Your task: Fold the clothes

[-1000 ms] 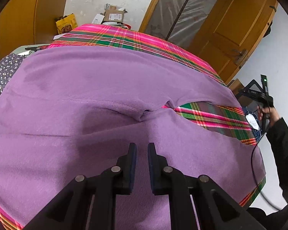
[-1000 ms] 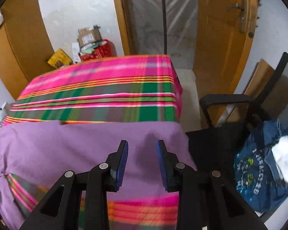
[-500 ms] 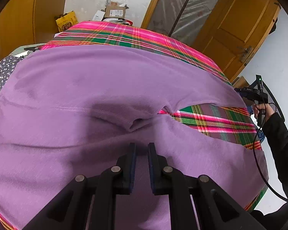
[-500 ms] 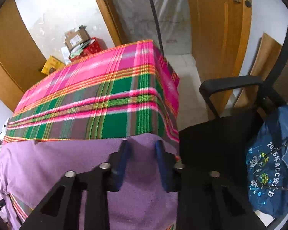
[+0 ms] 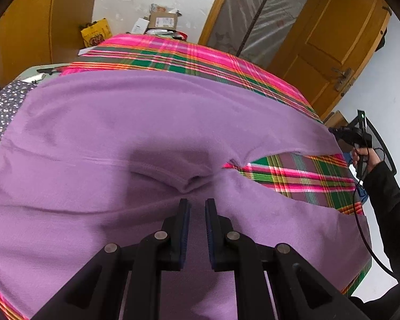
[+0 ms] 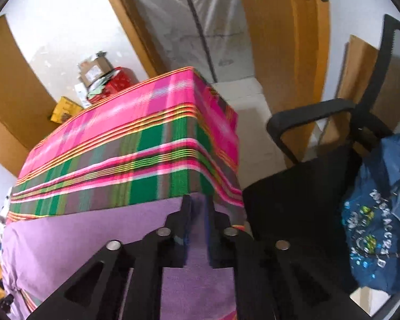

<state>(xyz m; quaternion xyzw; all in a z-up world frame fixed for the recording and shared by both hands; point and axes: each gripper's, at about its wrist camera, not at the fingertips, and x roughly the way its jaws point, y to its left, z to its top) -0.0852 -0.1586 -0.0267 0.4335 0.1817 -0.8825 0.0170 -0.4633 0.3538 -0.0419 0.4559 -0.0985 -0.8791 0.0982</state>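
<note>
Purple trousers (image 5: 146, 117) lie spread flat over a table covered in pink and green plaid cloth (image 5: 200, 58). My left gripper (image 5: 197, 202) sits at the crotch, its fingers drawn close with purple cloth between them and creases running to the tips. In the right wrist view the far trouser leg (image 6: 80, 234) ends at the table's right edge. There my right gripper (image 6: 198, 200) is shut on the hem. The left wrist view also shows the right gripper (image 5: 357, 136), held in a hand at that same edge.
A black office chair (image 6: 306, 112) stands just right of the table, with a blue bag (image 6: 376, 213) on it. Boxes (image 5: 162, 22) are stacked behind the table against the wall. A dotted grey cloth (image 5: 5, 106) lies at the left end. A dark sleeve (image 5: 386, 194) reaches in from the right.
My right gripper dropped to the trouser leg's end and its fingers drew together on the hem. The crotch fold has come closer to my left fingertips and bunched up.
</note>
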